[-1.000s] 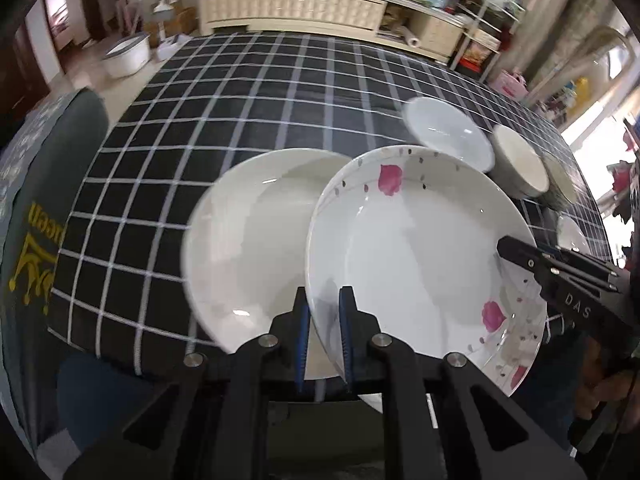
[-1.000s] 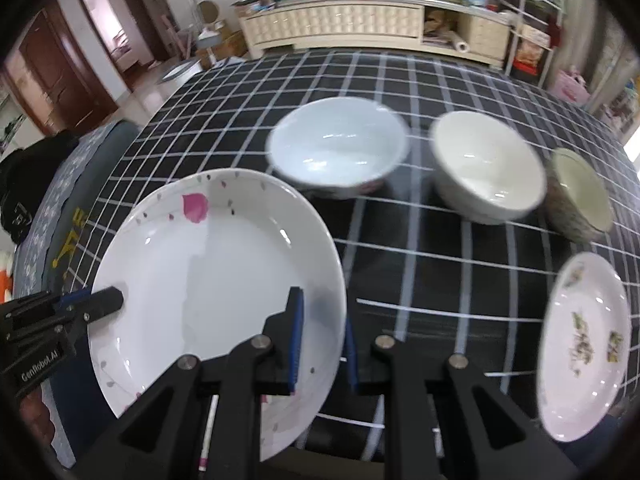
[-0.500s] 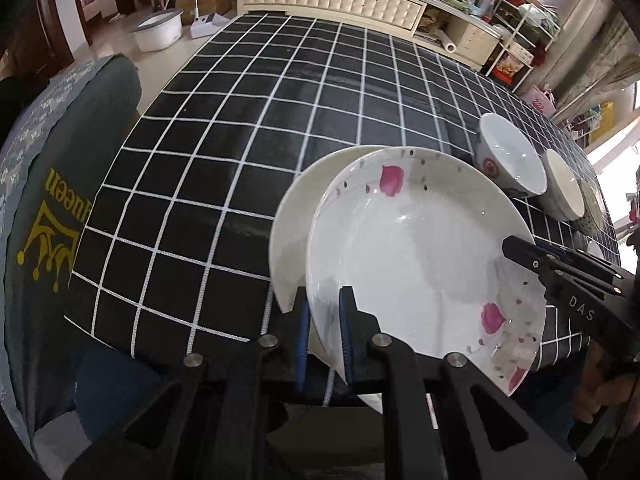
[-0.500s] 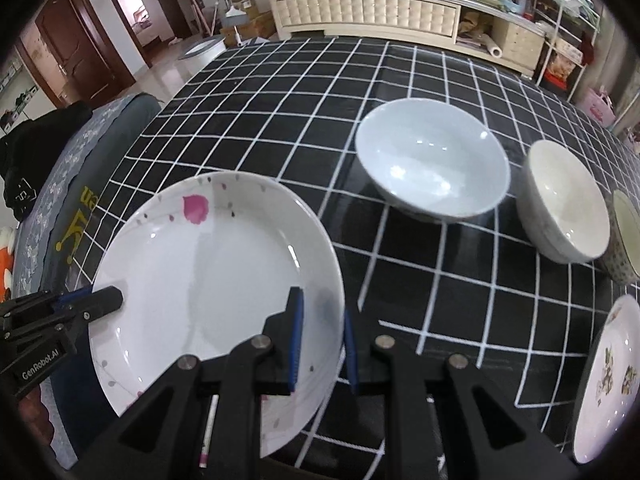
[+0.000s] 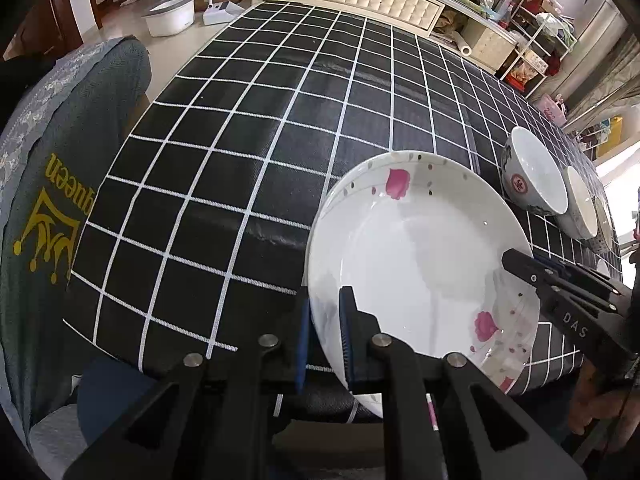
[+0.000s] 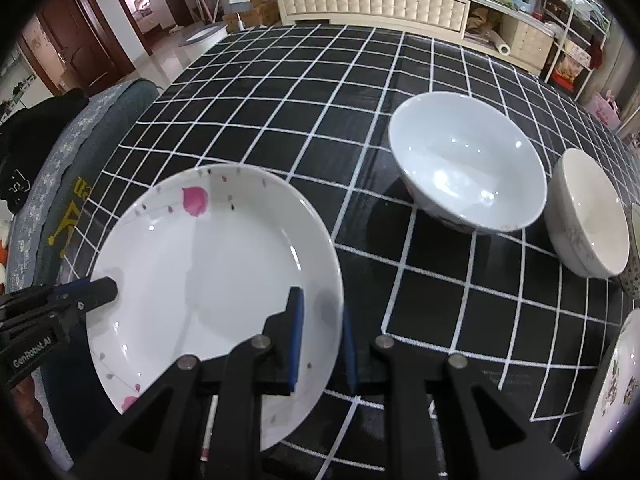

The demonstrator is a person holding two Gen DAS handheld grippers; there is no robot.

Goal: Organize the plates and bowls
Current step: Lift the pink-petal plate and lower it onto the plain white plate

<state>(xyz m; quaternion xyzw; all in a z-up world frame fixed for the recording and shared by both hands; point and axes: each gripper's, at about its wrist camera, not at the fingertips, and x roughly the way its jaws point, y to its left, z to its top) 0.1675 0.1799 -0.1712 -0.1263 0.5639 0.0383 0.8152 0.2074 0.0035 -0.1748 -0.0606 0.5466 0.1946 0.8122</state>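
Nearest the cameras, both grippers pinch the same flowered plate (image 5: 420, 264) by opposite edges. The left gripper (image 5: 324, 340) has its jaws drawn in tight on the near left rim, one blue pad above the lip and one below; the right gripper (image 6: 320, 336) has its jaws likewise narrowed onto the rim on the other side, again with a pad on each face. Neither pair is spread; each clamps only the plate.

The plate sits low at the near edge of the desk (image 5: 280, 128), and in the left view a thin second white rim peeks out along its upper left edge, which suggests it lies over another plate. Whether it already rests there or hangs just above, I cannot tell.

The step in hand looks like stacking: this plate is being placed with the other plates. The next move, as I judge it, calls for lowering it level until it seats, then opening both pairs of jaws evenly so that it does not slide or tip off the desk edge.

Farther back stand the bowls: a large white bowl (image 6: 468, 164), then a cream bowl (image 6: 588, 216) just beside it, with a speckled bowl (image 6: 634, 264) barely in view at the frame edge. A small patterned plate (image 6: 612, 392) lies at the near right, still to be sorted.
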